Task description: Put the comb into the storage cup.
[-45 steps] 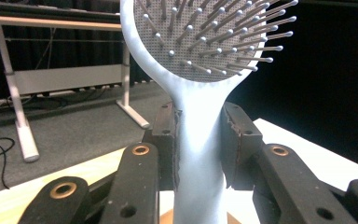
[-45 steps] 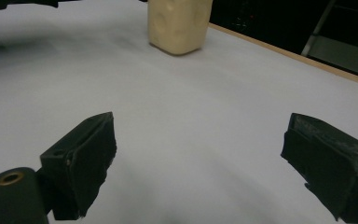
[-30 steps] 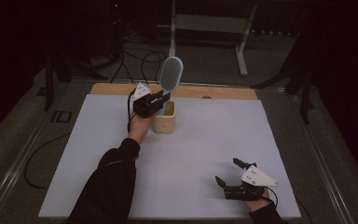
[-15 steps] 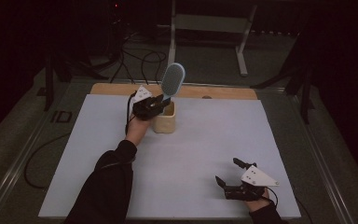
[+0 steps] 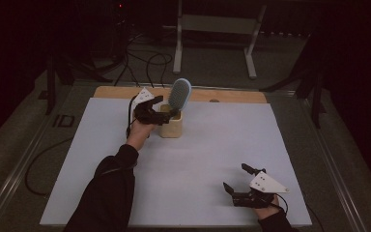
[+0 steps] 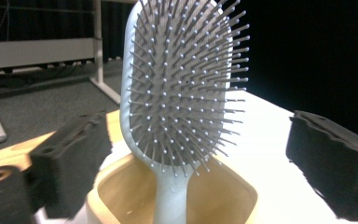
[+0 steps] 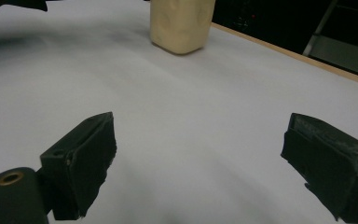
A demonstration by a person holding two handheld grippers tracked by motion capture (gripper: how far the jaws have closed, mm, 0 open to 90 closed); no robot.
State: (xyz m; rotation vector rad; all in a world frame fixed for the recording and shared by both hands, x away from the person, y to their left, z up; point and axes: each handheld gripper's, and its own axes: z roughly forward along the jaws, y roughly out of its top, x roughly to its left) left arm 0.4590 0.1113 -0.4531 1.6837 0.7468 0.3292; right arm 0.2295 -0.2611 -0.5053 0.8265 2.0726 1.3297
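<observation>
A pale blue-grey hairbrush (image 5: 179, 93) stands upright, handle down, in a light wooden cup (image 5: 170, 127) at the far middle of the white table. My left gripper (image 5: 161, 111) is open just left of the cup. In the left gripper view the bristled brush head (image 6: 182, 84) rises from the cup's rim (image 6: 235, 192), and the left gripper (image 6: 200, 158) has its jaws wide apart on either side, touching nothing. My right gripper (image 5: 235, 177) rests open near the table's front right. The right gripper view has the right gripper (image 7: 200, 158) holding nothing, with the cup (image 7: 182, 23) far ahead.
The white tabletop (image 5: 198, 159) has a wooden strip (image 5: 232, 95) along its far edge. Beyond it the dark floor carries cables (image 5: 145, 58) and a metal stand (image 5: 217, 24). The person's left sleeve (image 5: 108, 188) lies across the front left.
The brush has sunk lower into the cup. The left gripper has slid slightly down and toward the near side, its jaws now apart from the brush. The right gripper has not moved.
</observation>
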